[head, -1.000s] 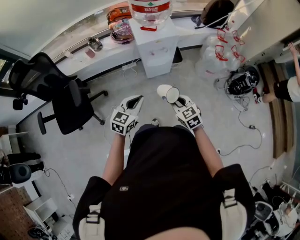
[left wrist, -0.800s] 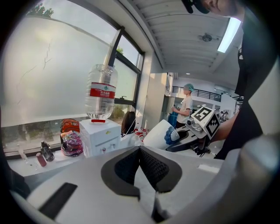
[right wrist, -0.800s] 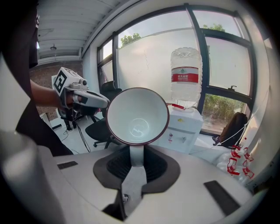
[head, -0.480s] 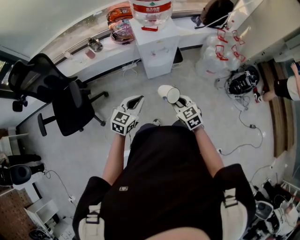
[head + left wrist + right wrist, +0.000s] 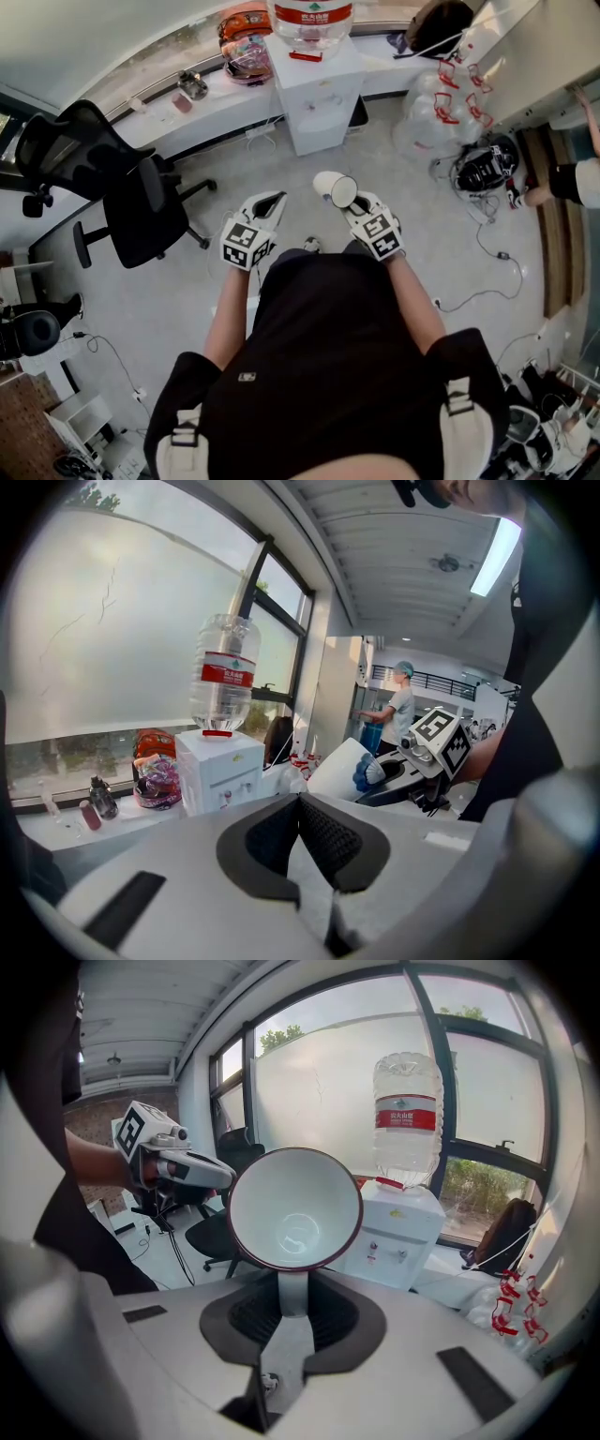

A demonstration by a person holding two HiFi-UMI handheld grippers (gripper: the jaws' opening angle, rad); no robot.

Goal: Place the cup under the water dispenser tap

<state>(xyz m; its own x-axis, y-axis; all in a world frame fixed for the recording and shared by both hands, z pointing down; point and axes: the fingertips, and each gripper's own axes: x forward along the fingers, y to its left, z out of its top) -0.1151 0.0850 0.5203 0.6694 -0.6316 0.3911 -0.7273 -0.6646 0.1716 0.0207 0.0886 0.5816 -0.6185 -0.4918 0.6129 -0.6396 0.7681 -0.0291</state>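
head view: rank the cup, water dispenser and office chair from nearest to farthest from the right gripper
1. cup, held in the right gripper itself
2. water dispenser, ahead, by the window ledge
3. office chair, far off to the left

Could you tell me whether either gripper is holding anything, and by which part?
The right gripper holds the white cup by its handle, pinched between its jaws. The left gripper holds nothing; its jaws are together.

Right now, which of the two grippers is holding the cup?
The right gripper: its jaws pinch the white cup by its handle. The left gripper is shut and empty.
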